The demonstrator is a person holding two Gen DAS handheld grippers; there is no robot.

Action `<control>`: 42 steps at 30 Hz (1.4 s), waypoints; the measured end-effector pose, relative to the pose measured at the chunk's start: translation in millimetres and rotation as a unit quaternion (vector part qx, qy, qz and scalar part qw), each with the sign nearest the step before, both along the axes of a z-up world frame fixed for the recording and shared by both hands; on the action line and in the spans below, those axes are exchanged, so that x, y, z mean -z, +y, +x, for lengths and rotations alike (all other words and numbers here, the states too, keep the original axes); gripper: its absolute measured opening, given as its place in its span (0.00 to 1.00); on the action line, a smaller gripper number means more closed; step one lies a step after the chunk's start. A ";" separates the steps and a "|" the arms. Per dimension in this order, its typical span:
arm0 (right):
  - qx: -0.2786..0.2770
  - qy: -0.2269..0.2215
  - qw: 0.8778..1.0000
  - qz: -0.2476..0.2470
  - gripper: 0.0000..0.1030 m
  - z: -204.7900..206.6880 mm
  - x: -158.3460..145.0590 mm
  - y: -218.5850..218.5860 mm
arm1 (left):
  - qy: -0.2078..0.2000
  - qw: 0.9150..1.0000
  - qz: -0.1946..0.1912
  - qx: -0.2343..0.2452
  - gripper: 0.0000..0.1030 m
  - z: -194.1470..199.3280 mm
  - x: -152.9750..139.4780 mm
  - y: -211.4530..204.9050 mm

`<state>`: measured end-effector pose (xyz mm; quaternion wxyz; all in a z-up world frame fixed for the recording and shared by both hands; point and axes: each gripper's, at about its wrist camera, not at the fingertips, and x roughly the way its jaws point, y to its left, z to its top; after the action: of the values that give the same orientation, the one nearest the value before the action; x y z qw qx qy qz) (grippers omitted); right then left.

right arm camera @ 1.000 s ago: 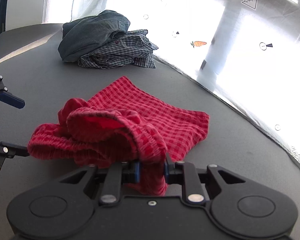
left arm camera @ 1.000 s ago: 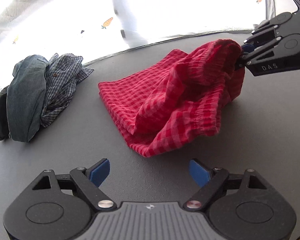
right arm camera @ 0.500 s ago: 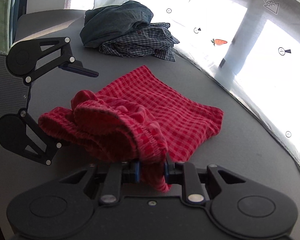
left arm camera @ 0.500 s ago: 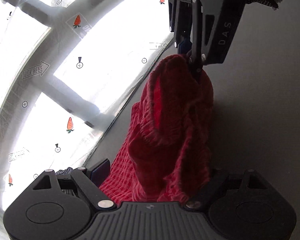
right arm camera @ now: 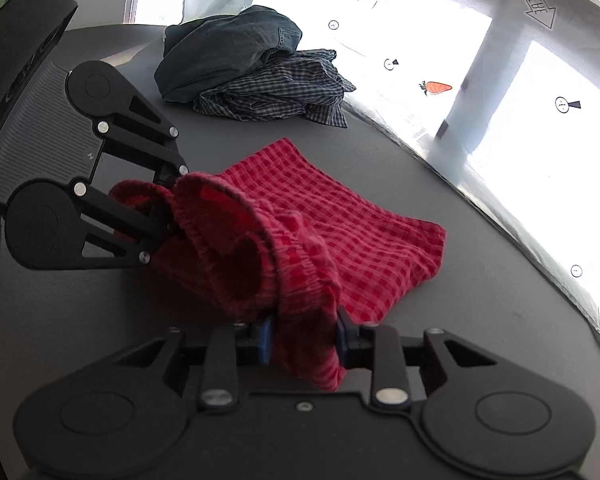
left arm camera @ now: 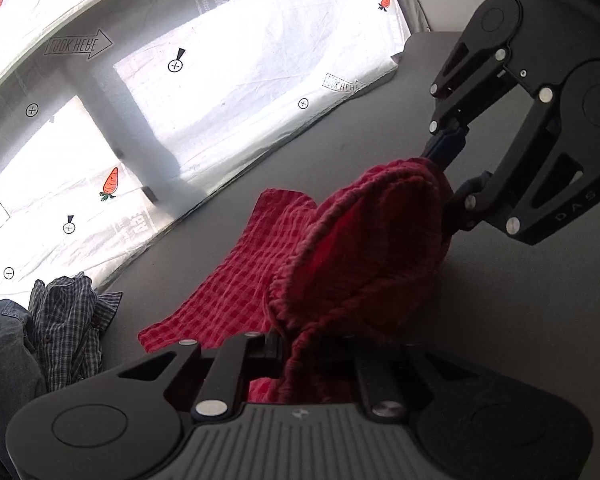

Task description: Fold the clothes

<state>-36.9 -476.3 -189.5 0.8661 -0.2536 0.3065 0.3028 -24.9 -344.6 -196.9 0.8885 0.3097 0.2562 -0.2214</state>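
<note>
Your left gripper (right arm camera: 168, 204) has just closed on the red checked shorts' (right arm camera: 340, 236) waistband at nine o'clock; your right gripper (right arm camera: 304, 338), jaws just widened around it, sits at six o'clock on the table (right arm camera: 500, 320).

A dark grey table (right arm camera: 480, 280) carries red checked shorts (right arm camera: 340, 216), jeans (right arm camera: 228, 52), plaid shirt (right arm camera: 276, 96).

A white translucent plastic sheet (left arm camera: 240, 92) behind the counter's far edge is printed with outlined arrows reading "LOOK HERE" (left arm camera: 78, 45), among orange carrot pictures (left arm camera: 110, 184) and small crosshair circles (left arm camera: 175, 66). The right black hand-held gripper (left arm camera: 450, 172) bears the raised letters "DAS" (left arm camera: 576, 206) on its arm.
</note>
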 end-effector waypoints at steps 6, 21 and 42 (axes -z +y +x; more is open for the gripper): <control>-0.007 -0.058 0.996 -0.066 0.49 1.5 15.6 23.1 | -0.002 1.000 -0.006 0.010 0.14 16.0 -7.2 0.5; 0.090 0.039 0.981 0.166 0.12 80.1 -10.2 2.4 | 0.018 0.999 -0.026 -0.045 0.42 44.3 15.0 43.7; 0.098 0.026 0.977 0.186 0.11 139.5 6.3 1.1 | 0.058 0.969 -0.157 -0.180 0.14 130.0 10.8 66.3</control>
<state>102.6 -475.1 -195.8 0.9152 -0.0489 0.2906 0.2748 105.1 -278.2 -207.6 0.9350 0.1017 0.3205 -0.1124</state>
